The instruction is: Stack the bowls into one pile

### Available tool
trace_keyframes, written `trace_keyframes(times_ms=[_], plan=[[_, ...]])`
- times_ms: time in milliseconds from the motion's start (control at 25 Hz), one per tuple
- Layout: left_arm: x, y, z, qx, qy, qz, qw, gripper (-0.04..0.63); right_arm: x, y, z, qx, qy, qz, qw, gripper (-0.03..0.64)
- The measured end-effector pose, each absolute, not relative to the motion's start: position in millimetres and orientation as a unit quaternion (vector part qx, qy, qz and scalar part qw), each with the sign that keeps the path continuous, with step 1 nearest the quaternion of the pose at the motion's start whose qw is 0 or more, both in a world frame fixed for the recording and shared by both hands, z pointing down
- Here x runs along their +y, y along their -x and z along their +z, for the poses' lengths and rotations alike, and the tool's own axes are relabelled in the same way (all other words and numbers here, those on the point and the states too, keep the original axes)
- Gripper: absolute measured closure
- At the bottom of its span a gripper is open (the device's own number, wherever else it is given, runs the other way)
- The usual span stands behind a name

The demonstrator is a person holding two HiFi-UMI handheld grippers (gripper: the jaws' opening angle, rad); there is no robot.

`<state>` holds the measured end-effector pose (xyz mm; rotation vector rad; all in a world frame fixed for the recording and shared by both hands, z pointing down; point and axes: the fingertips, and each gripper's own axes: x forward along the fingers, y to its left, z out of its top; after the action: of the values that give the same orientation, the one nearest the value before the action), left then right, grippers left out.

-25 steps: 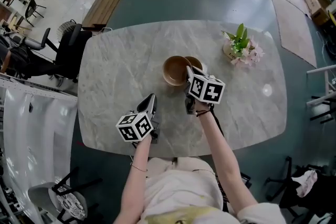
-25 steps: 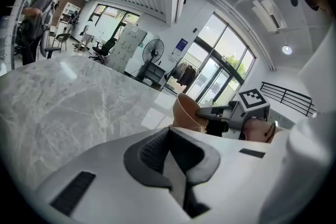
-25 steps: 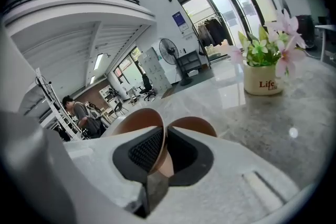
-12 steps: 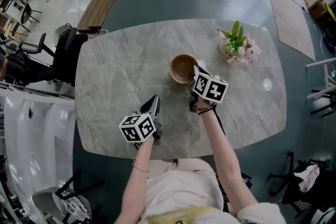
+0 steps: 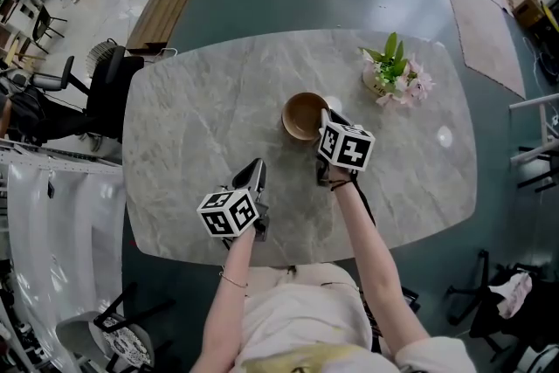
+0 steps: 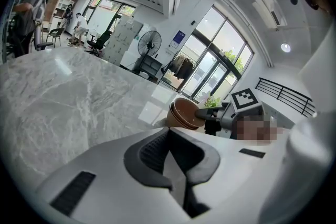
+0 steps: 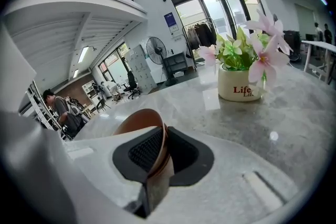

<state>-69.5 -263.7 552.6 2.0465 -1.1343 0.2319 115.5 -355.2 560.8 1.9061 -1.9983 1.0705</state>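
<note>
Right gripper view puts the brown bowl right at my tool. Its thin wall stands between the two black pads of the right gripper, and the pads pinch the rim tight. So this tool is closed on the bowl, with only the wall's width left between its jaws.

In the left gripper view I see two brown rims, one over the other, so the bowl sits inside a second bowl. The little pile is down at the grey stone table, just past the right gripper's tips. I cannot tell if it rests flat.

My left gripper is off to the left of the right one and nearer to me, well apart from the pile. Its jaws are pressed together and hold nothing. It points out over bare table, with the bowls ahead and to its right.

Past the right gripper, a bit to its right, stands a white flower pot with pink flowers and green leaves, apart from the bowls.
</note>
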Motion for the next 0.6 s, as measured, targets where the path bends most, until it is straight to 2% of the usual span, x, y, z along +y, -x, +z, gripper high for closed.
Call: trace_keyframes(times_ms=[240, 440, 600], plan=[[-265, 66, 554, -0.446, -0.803, 0.092, 0.385, 0.595, -358, -108, 561, -0.692, -0.625, 0.347, 0.105, 0.581], [-263, 62, 552, -0.447, -0.803, 0.089, 0.384, 0.595, -357, -105, 558, -0.709, -0.617, 0.316, 0.134, 0.550], [-262, 60, 549, -0.446, -0.805, 0.085, 0.381, 0.595, -355, -104, 555, -0.715, -0.613, 0.310, 0.131, 0.512]])
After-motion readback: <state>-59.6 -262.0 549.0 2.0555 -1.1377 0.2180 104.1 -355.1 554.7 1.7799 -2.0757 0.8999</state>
